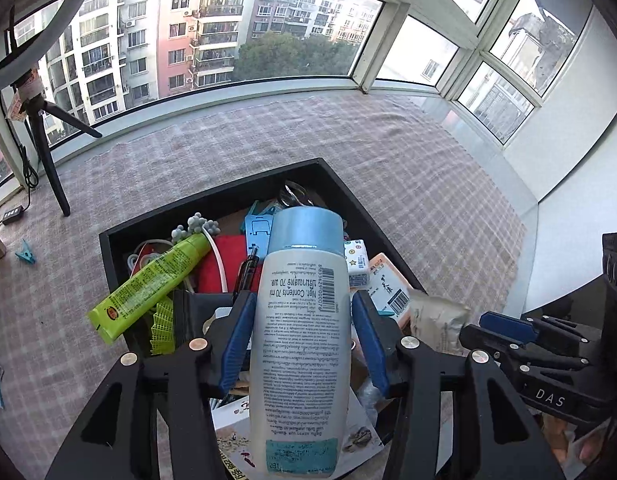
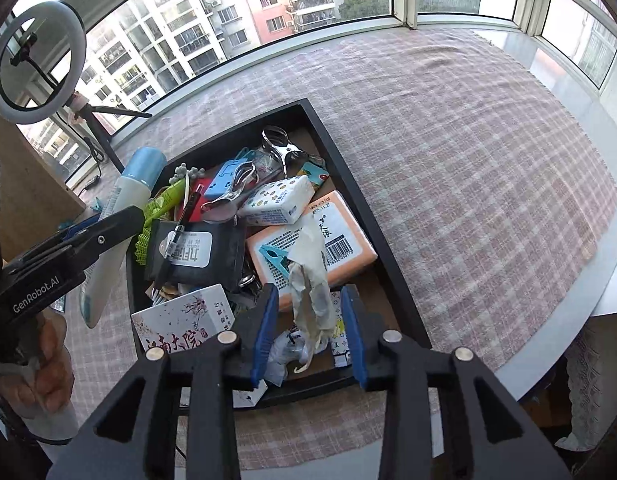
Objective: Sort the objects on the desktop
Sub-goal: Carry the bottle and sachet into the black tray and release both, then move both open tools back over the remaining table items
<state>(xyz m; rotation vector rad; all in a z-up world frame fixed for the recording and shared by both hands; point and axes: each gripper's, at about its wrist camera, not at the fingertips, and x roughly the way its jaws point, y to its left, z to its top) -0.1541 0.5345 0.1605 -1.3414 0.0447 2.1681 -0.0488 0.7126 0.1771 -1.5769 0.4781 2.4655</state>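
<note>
The left gripper point(image 1: 304, 320) is above a black rectangular tray point(image 1: 212, 200) heaped with clutter, a white plastic bottle with a pale blue cap point(image 1: 300, 320) lying between its blue pads point(image 1: 238, 340); the left pad lies against the bottle's side, while a thin gap seems to show at the right one, so whether the bottle is gripped or already let go I cannot tell. The right gripper point(image 2: 308, 328) is over the near end of the same tray point(image 2: 348, 184), its jaws parted and a crumpled whitish glove point(image 2: 310, 280) hanging between the pads without either pressing it — loose, as far as can be seen. Under the glove lie an orange wrapped packet with a barcode point(image 2: 348, 236) and a light blue plastic clip point(image 2: 274, 254). Further back in the tray are a white tissue pack printed with stars point(image 2: 280, 200), a black pouch with a white label point(image 2: 196, 248) and a lime-green tube point(image 1: 148, 288) resting on the tray's left rim. The tray sits on a pink-and-white checked tablecloth point(image 2: 468, 160) before a curved window point(image 1: 228, 20).
</note>
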